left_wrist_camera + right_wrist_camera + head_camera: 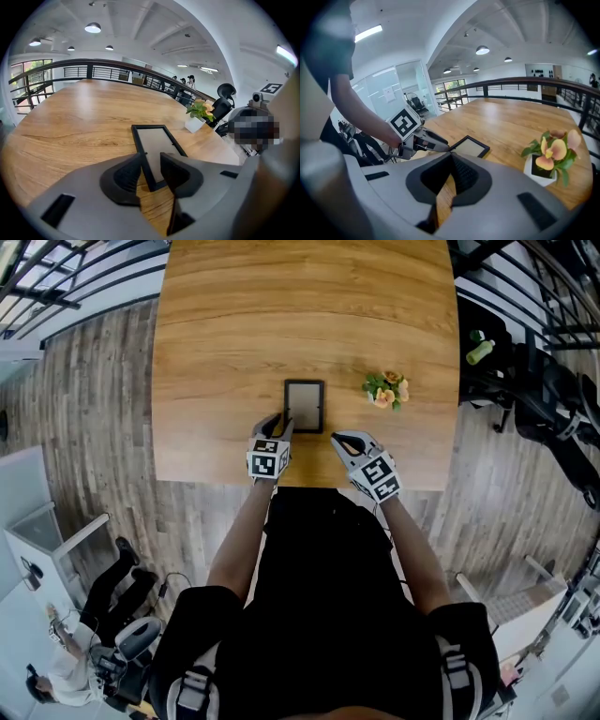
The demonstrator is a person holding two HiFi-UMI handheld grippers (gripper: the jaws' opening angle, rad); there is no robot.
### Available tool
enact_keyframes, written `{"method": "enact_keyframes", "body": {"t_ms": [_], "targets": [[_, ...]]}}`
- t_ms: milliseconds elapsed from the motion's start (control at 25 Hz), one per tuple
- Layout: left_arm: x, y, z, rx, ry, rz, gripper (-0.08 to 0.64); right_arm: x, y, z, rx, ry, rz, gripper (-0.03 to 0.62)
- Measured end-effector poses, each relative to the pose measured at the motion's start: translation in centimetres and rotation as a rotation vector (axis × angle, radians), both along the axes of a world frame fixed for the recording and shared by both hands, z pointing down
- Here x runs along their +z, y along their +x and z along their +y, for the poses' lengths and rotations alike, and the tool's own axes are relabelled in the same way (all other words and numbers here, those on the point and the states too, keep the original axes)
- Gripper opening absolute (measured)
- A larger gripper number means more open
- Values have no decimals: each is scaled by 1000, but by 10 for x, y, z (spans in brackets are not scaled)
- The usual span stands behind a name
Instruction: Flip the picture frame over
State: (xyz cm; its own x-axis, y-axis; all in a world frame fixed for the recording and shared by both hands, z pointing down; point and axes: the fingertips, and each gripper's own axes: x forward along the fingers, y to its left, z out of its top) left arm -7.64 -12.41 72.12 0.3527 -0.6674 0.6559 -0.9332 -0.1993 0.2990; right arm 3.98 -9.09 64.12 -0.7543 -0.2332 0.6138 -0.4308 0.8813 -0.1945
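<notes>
- The picture frame (pixel 305 405) lies flat on the wooden table (pixel 225 324). It is black round the edge and pale in the middle.
- In the head view the frame is at 12 o'clock from the person, near the table's close edge.
- The left gripper (pixel 151 161) is at the frame's 7 o'clock corner. It points down at the table.
- Its jaws stand apart. The near corner of the frame shows in the gap between them. The pads are not squeezing it.
- The right gripper (pixel 451 157) is at 5 o'clock from the frame, just beside it. I cannot tell if it touches the frame.
- Its jaws are pressed together with nothing between them. Only the wood of the table shows below them.
- A small white pot of flowers (pixel 387 390) stands at 3 o'clock from the frame, a little way off. It has green leaves and orange and pink flowers.
</notes>
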Motion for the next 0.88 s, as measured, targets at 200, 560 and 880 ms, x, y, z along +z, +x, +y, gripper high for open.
{"method": "enact_keyframes", "body": {"t_ms": [200, 560, 880], "targets": [[12, -6, -4, -26, -37, -26, 127, 4, 1, 4, -3, -12, 15, 6], [24, -9, -9, -48, -84, -55, 101, 12, 12, 2, 8, -18, 39, 7], [27, -7, -8, -83, -100, -85, 80, 3, 9, -1, 32, -10, 4, 6]]}}
